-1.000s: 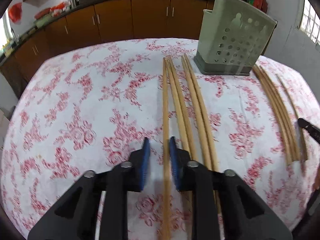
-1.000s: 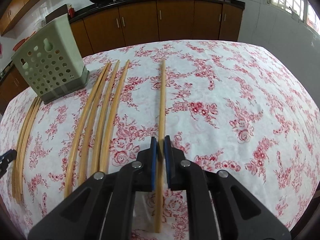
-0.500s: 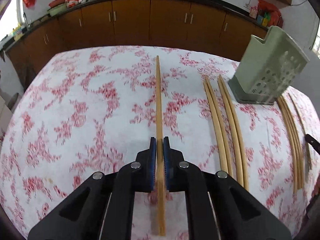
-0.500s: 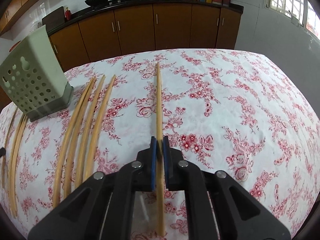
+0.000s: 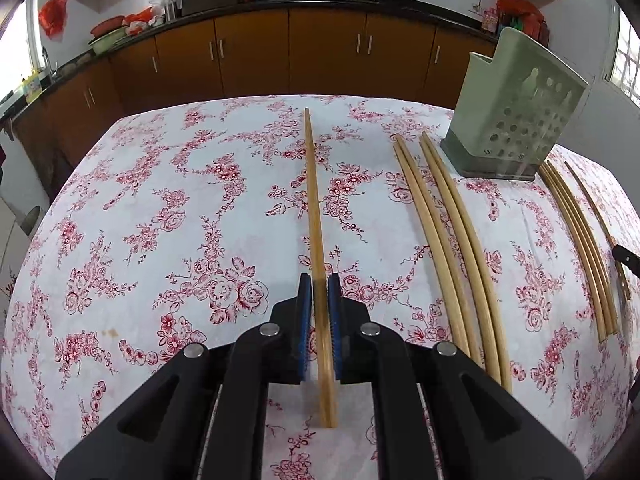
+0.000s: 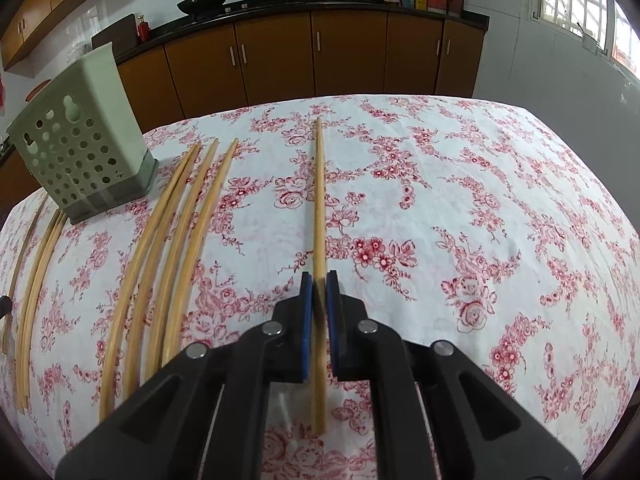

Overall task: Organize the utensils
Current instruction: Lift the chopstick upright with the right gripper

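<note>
My left gripper [image 5: 320, 280] is shut on a long wooden chopstick [image 5: 314, 200] and holds it above the floral tablecloth. My right gripper [image 6: 319, 278] is shut on another wooden chopstick [image 6: 319, 200], also lifted over the cloth. Several more chopsticks [image 5: 444, 240] lie on the table right of the left gripper; they show left of the right gripper [image 6: 172, 248]. A pale green perforated utensil holder [image 5: 516, 120] stands upright at the far side, also in the right wrist view [image 6: 84, 136]. More chopsticks [image 5: 576, 240] lie beyond the holder.
The table [image 5: 160, 200] has a white cloth with red flowers. Brown kitchen cabinets [image 5: 280, 52] with a dark counter run behind it. A window [image 6: 576, 4] is at the far right. A tip of the other gripper [image 5: 626, 256] shows at the right edge.
My left gripper closed on a chopstick and lifted it away leftward from the group. My right gripper kept its chopstick and rose slightly, shifting right.
</note>
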### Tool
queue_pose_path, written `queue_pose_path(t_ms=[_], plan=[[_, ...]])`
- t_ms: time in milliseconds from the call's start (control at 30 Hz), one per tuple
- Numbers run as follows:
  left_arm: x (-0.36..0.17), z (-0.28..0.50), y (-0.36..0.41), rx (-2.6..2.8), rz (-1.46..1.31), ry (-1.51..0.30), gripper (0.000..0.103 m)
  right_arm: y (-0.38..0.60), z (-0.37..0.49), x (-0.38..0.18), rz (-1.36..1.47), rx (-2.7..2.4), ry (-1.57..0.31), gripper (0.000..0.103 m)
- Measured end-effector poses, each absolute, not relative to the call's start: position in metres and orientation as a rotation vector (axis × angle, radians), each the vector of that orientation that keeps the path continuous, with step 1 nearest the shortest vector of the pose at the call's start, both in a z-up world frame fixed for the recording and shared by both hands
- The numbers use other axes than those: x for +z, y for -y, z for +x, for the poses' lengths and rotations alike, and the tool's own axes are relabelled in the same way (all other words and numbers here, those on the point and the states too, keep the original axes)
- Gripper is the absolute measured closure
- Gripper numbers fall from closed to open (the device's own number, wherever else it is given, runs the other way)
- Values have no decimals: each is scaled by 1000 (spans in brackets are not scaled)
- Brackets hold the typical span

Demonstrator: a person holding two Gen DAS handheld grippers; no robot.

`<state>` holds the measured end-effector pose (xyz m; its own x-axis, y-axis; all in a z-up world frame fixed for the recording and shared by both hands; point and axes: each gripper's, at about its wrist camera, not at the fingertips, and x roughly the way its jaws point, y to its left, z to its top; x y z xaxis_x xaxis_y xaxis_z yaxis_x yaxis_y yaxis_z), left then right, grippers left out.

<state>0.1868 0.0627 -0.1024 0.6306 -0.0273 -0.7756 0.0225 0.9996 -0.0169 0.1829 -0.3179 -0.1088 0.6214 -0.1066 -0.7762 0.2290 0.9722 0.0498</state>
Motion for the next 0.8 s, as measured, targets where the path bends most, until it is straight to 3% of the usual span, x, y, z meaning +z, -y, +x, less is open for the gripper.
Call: queue_pose_path(t_ms=[400, 500, 800], plan=[[-104, 169, -62, -8, 16, -890, 90, 314, 150, -109, 146, -151, -881, 94], [-104, 165, -60, 3, 27, -891, 94, 314, 147, -108, 163, -142, -886, 96], [-75, 151, -73, -10, -25, -846, 96, 325, 123, -51, 195, -138, -697, 96]])
